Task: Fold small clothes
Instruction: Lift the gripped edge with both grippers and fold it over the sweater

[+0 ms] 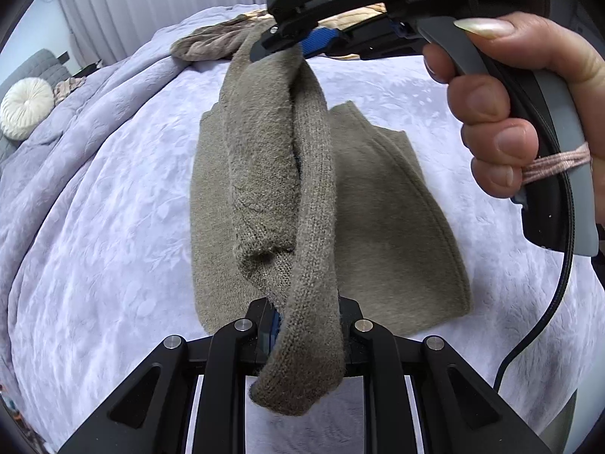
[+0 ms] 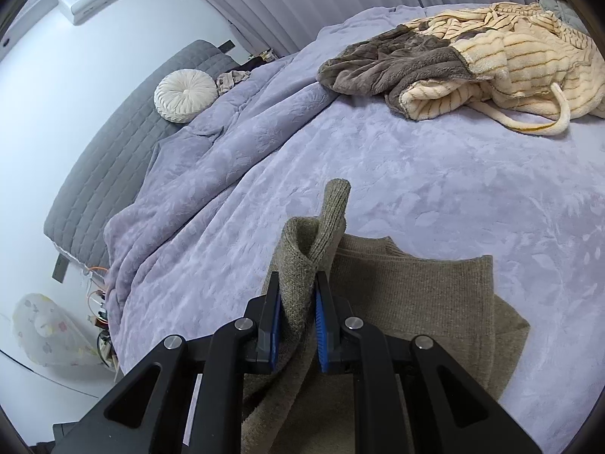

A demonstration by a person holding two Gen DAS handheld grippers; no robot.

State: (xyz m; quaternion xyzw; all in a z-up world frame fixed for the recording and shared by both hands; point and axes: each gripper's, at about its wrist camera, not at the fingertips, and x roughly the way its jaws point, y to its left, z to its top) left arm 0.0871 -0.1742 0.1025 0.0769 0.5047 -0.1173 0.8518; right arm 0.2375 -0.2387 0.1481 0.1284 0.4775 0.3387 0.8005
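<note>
An olive-brown knit garment (image 1: 385, 204) lies on the lilac bedspread (image 1: 113, 196). A long strip of it, a sleeve (image 1: 302, 174), is lifted and stretched between both grippers. My left gripper (image 1: 306, 321) is shut on the near end of the sleeve, whose cuff hangs down over the jaws. My right gripper (image 1: 287, 43) is shut on the far end, held by a hand (image 1: 506, 113). In the right wrist view my right gripper (image 2: 298, 299) pinches a fold of the same garment (image 2: 416, 295) between blue pads, the cuff sticking up past the fingertips.
A crumpled cream-and-brown fleece robe (image 2: 472, 60) lies at the far side of the bed. A round white cushion (image 2: 185, 94) rests on a grey quilted headboard (image 2: 124, 151) to the left. The bunched duvet edge (image 2: 189, 189) runs along the left side.
</note>
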